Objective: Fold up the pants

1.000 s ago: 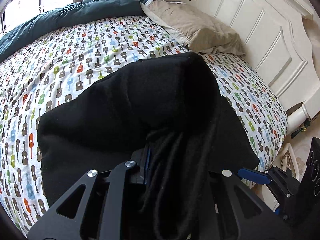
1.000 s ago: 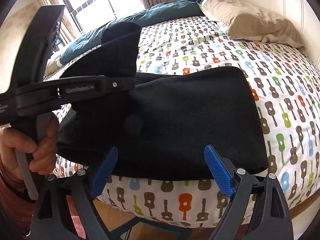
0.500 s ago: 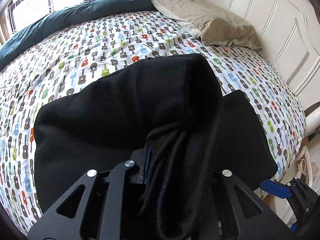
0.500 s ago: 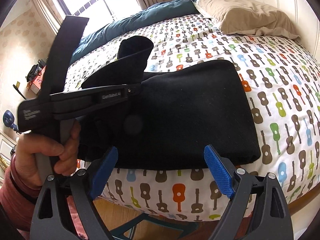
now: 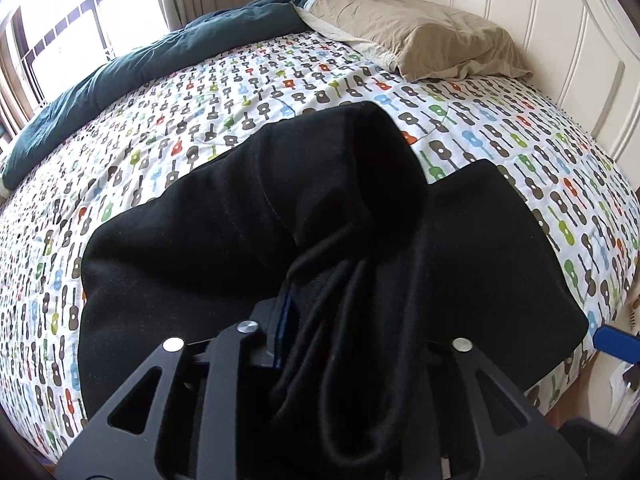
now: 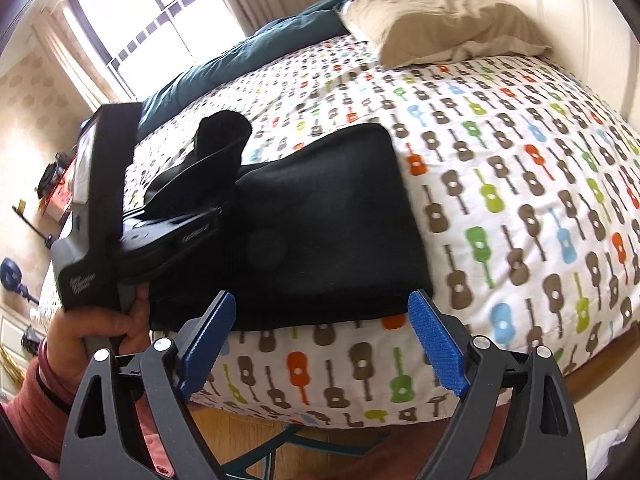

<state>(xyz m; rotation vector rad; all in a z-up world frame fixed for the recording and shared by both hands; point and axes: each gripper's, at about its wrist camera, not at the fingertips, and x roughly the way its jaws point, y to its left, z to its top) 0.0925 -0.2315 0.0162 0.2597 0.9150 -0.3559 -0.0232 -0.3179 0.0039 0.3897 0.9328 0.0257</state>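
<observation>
Black pants (image 5: 248,248) lay mostly folded on the bed (image 5: 168,128); left gripper (image 5: 344,344) jaws had just been loosening around bunched fabric at lower centre, releasing; right gripper (image 6: 320,344) gaped wide, empty.

I'm seeing the bed (image 6: 520,200) wearing its guitar-print cover, with black pants (image 6: 332,232) lying near its edge, a tan pillow (image 6: 444,20) and a dark teal blanket (image 5: 132,84) resting farther back.

the guitar-print bedspread (image 6: 520,184) lay bare to the right of the black pants (image 6: 332,224), giving open passage up to the beige pillow (image 6: 444,24) by the white headboard (image 5: 540,28). the dark blue duvet (image 5: 140,76) blocked the far side under the window (image 6: 152,12).
</observation>
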